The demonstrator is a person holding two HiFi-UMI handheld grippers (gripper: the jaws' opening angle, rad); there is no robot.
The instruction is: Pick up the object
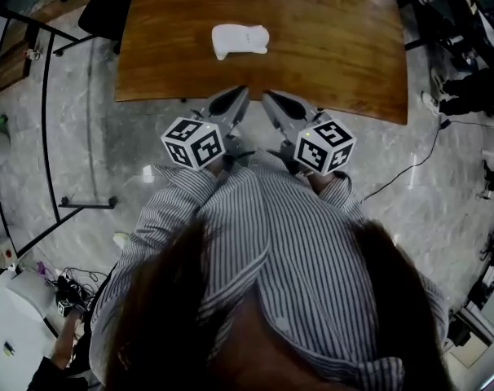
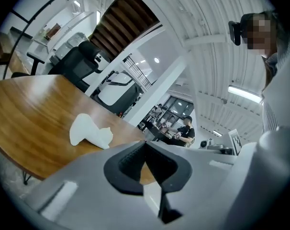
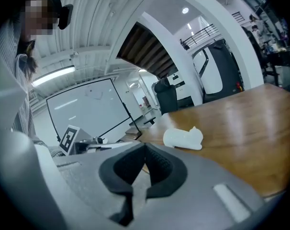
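Eyes on the small white figure (image 1: 240, 40), lying alone around the middle of the wooden counter (image 1: 337, 55), dead ahead at twelve o'clock from the person. It's plain matte white, smooth and a bit lumpy. The long body lies flat on the wood, with two little pointed nubs at one end, rather like a cat lying down. From overhead, that nubbed end points to three o'clock. Both tools hover at the counter's near edge, well apart from the figure. The left claw (image 1: 241, 93) is pressed together with nothing between its dark ribbed pads, its tip aimed toward one o'clock. The right claw (image 1: 268, 97) is together too and empty, tip aimed toward eleven o'clock. Striped sleeves (image 1: 175, 192) reach in behind them at six o'clock.
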